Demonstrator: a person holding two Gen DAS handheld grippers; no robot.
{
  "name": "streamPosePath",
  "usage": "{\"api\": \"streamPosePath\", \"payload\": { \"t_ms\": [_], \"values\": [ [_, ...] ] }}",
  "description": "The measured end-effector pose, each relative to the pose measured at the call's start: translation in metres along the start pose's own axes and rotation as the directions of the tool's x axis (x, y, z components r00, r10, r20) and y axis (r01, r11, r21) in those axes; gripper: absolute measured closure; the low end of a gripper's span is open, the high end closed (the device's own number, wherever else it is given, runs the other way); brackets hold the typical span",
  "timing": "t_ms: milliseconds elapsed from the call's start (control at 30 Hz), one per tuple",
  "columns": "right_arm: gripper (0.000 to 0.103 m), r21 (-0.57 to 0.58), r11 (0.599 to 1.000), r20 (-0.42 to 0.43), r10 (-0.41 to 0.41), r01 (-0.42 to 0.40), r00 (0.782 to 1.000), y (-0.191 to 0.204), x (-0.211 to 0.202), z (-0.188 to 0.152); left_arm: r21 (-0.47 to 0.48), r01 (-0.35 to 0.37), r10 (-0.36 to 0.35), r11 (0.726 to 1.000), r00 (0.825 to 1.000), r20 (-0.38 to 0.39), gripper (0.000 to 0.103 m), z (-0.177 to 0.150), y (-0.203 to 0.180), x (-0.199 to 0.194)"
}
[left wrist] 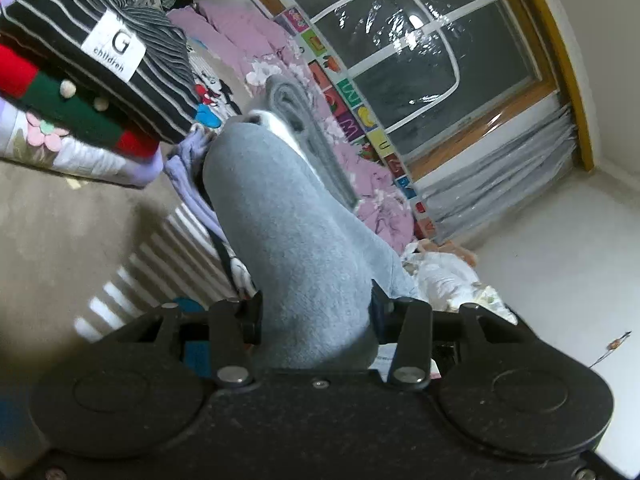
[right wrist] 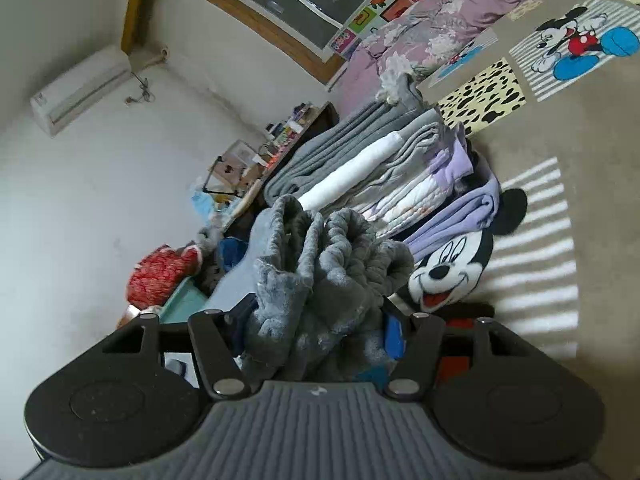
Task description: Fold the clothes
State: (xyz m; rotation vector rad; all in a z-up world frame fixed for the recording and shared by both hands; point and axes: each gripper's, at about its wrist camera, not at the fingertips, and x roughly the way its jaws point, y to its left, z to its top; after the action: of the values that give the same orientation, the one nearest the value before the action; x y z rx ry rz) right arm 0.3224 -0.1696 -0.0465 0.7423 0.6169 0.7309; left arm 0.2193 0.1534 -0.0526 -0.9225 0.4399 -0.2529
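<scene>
My left gripper (left wrist: 316, 312) is shut on a grey fleece garment (left wrist: 280, 220) that stretches away from the jaws toward a grey folded piece (left wrist: 298, 116). My right gripper (right wrist: 320, 320) is shut on a bunched end of a grey fleece garment (right wrist: 324, 264), its fuzzy inside showing. Ahead of the right gripper stands a stack of folded clothes (right wrist: 384, 172) in grey, white and lilac on the bed. In the left wrist view a second stack (left wrist: 80, 80) with a black striped top and a red and green knit sits at the upper left.
The bed has a beige Mickey Mouse sheet (right wrist: 560, 208). A crumpled pink quilt (left wrist: 256, 48) lies along the window (left wrist: 400, 48). A cluttered desk (right wrist: 280, 144) and red item (right wrist: 160, 276) stand by the white wall. An air conditioner (right wrist: 80, 92) hangs high.
</scene>
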Motion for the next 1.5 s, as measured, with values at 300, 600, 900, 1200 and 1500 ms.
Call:
{"api": "streamPosePath", "payload": {
  "t_ms": [300,600,900,1200,1500],
  "values": [
    [0.034,0.136,0.970,-0.078,-0.191,0.200,0.979,-0.080,0.029,-0.036,-0.211,-0.121,0.087,0.970,0.983,-0.163,0.033,-0.025,0.082,0.028],
    [0.026,0.065,0.973,-0.068,-0.217,0.222,0.974,-0.072,0.041,-0.034,-0.140,-0.146,0.123,0.979,0.980,-0.158,0.051,-0.030,0.079,0.032],
    [0.046,0.111,0.979,-0.025,-0.169,0.171,0.985,-0.064,0.031,-0.034,0.039,0.009,-0.005,0.999,0.995,-0.100,0.059,-0.011,0.045,0.028],
    [0.046,0.164,0.984,0.082,0.051,-0.064,0.995,-0.021,0.049,-0.009,0.147,0.087,-0.101,0.985,0.991,0.090,0.059,0.047,0.023,-0.031],
    [0.046,0.137,0.950,0.056,0.275,-0.280,0.960,0.062,0.146,0.030,0.189,0.017,-0.084,0.982,0.933,0.351,0.058,0.124,0.029,-0.086]
  ]
}}
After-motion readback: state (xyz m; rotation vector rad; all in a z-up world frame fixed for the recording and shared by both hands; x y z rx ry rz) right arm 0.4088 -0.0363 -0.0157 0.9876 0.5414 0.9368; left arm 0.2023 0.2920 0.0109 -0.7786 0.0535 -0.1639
